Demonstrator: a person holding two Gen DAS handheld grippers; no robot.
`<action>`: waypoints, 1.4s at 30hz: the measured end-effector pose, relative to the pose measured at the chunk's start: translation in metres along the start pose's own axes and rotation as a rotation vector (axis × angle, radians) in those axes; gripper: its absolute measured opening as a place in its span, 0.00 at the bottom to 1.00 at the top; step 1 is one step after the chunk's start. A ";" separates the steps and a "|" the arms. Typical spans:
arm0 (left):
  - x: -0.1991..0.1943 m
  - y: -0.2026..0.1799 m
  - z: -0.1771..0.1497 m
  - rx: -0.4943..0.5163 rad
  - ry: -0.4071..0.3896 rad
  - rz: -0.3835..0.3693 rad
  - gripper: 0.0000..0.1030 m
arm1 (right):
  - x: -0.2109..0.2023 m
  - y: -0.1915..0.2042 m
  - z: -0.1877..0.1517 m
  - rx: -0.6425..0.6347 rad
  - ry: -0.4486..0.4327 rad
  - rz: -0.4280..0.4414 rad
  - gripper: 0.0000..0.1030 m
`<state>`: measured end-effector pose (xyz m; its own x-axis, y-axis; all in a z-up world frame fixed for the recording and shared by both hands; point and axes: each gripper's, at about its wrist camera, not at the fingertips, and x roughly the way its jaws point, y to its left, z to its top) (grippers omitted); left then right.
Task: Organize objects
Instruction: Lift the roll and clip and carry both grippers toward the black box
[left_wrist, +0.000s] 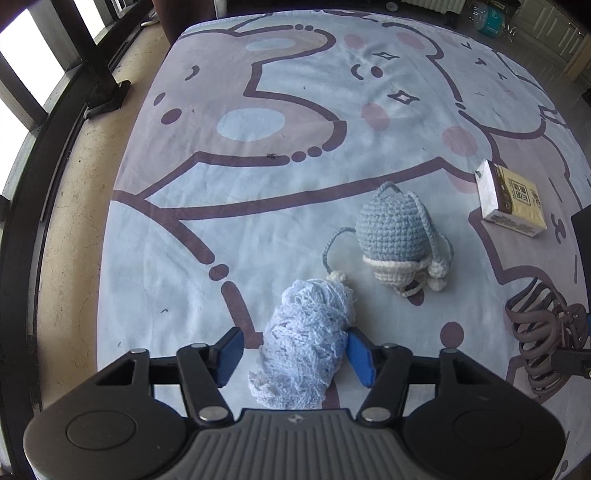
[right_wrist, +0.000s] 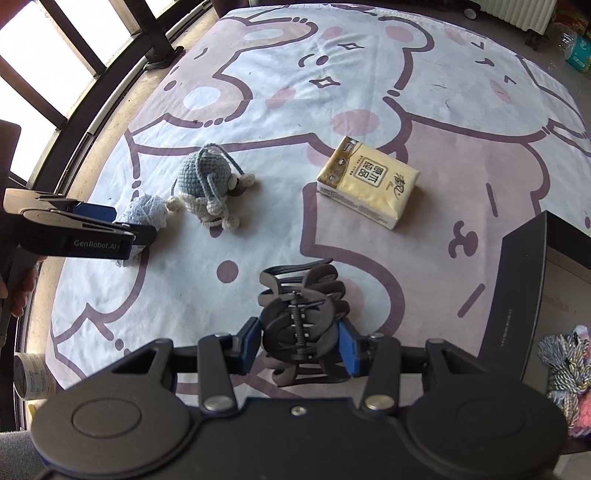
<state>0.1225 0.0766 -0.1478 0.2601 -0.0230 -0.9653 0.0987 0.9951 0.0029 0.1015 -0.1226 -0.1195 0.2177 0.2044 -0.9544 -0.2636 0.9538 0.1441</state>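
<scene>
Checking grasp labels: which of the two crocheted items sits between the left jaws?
The pale blue lacy yarn bundle, flanked by both blue pads; the grey-blue crocheted doll lies farther away, untouched.

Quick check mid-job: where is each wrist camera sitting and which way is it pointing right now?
Left wrist view: on the left hand-held gripper, looking steeply down at the cloth; its blue pads flank the yarn bundle.
Right wrist view: on the right hand-held gripper, looking steeply down; its pads press on the hair claw. A hand shows at the left edge.
Shared: yarn bundle, crochet toy, tissue pack, hair claw, cloth.
</scene>
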 end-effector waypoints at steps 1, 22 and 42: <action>0.001 -0.002 0.000 0.004 0.012 -0.002 0.45 | -0.001 -0.001 0.000 0.003 -0.002 0.000 0.45; -0.070 -0.008 -0.003 -0.110 -0.152 -0.082 0.39 | -0.061 -0.011 0.002 0.101 -0.167 -0.006 0.45; -0.108 -0.043 0.001 -0.157 -0.235 -0.216 0.39 | -0.109 -0.044 -0.013 0.199 -0.290 -0.036 0.45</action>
<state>0.0910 0.0359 -0.0438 0.4654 -0.2381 -0.8525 0.0320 0.9670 -0.2526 0.0768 -0.1893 -0.0256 0.4893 0.1963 -0.8497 -0.0689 0.9800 0.1867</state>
